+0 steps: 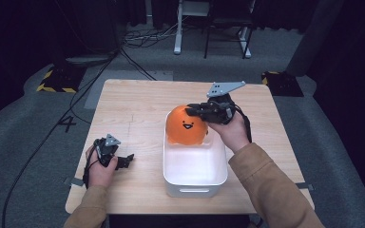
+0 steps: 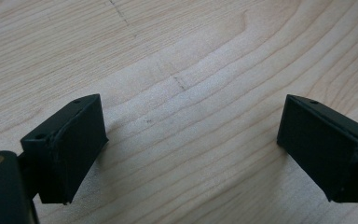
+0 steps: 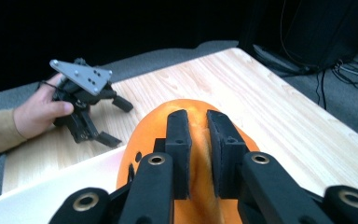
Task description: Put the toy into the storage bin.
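An orange soft toy (image 1: 186, 126) with a smiling face hangs over the far end of a white bin (image 1: 195, 190). My right gripper (image 1: 193, 109) is shut on the toy's top; in the right gripper view its jaws pinch a fold of the orange toy (image 3: 198, 154). My left gripper (image 1: 127, 159) rests low on the wooden table (image 1: 133, 109) to the left of the bin, open with nothing between its jaws. In the left gripper view its fingers (image 2: 70, 149) stand wide apart over bare wood. The right gripper view also shows the left gripper (image 3: 114, 120) farther off.
The white bin stands at the table's front centre, its inside bare below the toy. Dark floor, cables (image 1: 100, 76) and desk legs (image 1: 178, 33) lie beyond the table's far edge.
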Motion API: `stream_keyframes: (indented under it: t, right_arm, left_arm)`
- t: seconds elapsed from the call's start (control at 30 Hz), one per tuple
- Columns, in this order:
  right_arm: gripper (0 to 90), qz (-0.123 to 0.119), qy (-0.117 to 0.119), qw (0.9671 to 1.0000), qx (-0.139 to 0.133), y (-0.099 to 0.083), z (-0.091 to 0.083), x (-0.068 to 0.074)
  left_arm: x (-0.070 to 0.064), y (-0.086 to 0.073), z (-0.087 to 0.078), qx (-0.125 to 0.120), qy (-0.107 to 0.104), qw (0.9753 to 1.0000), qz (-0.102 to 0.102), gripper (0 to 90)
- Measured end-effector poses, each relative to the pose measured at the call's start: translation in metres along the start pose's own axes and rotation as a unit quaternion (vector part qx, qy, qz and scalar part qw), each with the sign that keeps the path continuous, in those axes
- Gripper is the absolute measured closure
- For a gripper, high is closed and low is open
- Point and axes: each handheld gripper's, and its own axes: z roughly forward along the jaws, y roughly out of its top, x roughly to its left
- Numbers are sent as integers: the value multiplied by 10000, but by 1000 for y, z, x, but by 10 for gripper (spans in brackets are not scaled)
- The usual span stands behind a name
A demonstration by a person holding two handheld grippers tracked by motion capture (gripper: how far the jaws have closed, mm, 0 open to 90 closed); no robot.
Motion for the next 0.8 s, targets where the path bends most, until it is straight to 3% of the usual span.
stream_keyframes:
  t: [0.57,0.8]
  right_arm:
    - [792,-143,-85,9968,778,-23,30,2]
    - [789,-139,-118,9954,942,-29,37,2]
  left_arm:
    - [0,0,0,1,-2,10000,-1,82]
    - [0,0,0,1,-4,10000,0,82]
